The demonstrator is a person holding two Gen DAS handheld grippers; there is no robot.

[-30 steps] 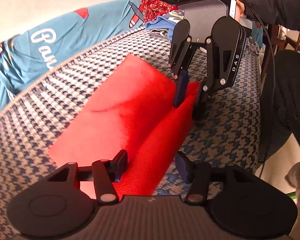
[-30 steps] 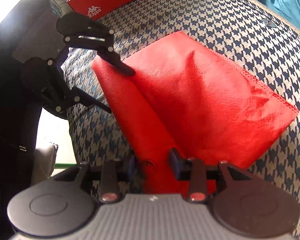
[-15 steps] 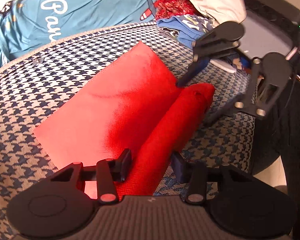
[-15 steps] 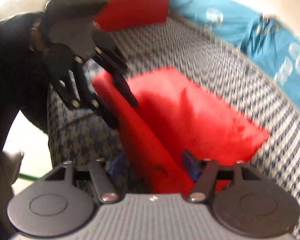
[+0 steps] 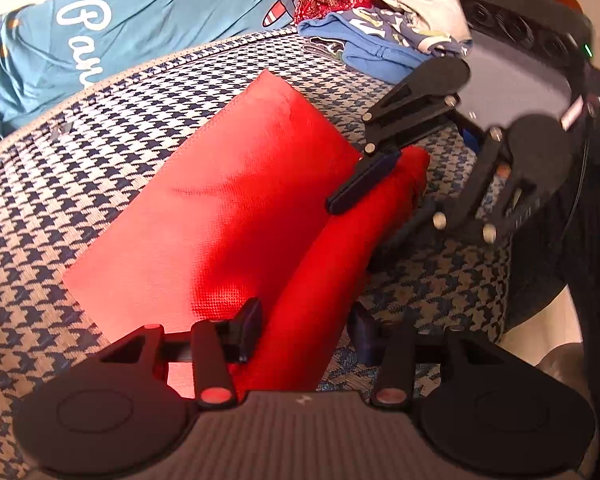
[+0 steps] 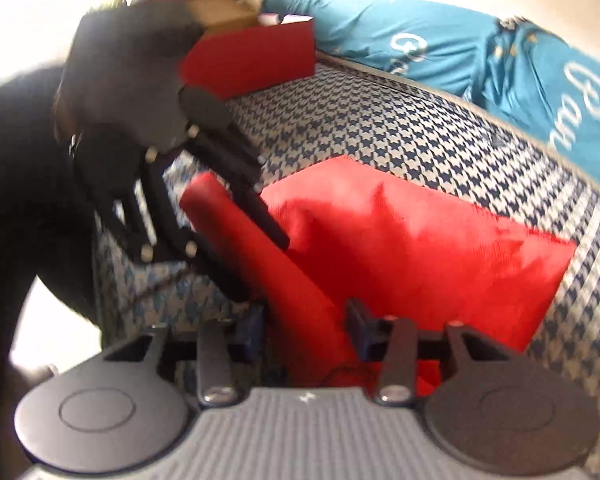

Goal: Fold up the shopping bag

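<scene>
1. Slack: the red shopping bag [image 5: 228,208] lies flat on the middle of the houndstooth cushion [image 5: 80,184]. Its rolled edge [image 5: 340,248] runs along the cushion's side nearest the person. The left gripper [image 5: 306,330] straddles one end of that roll loosely. One pad touches the fabric and the other seems just off it, the jaws having eased apart a little. That end could uncurl or lag behind.
2. Uneven grip: the right gripper [image 6: 306,322] has just been closing on the other end of the roll and now looks clenched on it. With one end pinched and the other free, the next turn could skew the roll into a cone across the cushion.
3. Edge: the roll sits close to the cushion's drop-off, so a pull outward could drag it over the side.
4. Sliding: the thin fabric may skate over the cushion's weave instead of turning, bunching the flat part.
5. Pinching: a low pad could catch the cushion's cover along with the bag.
</scene>
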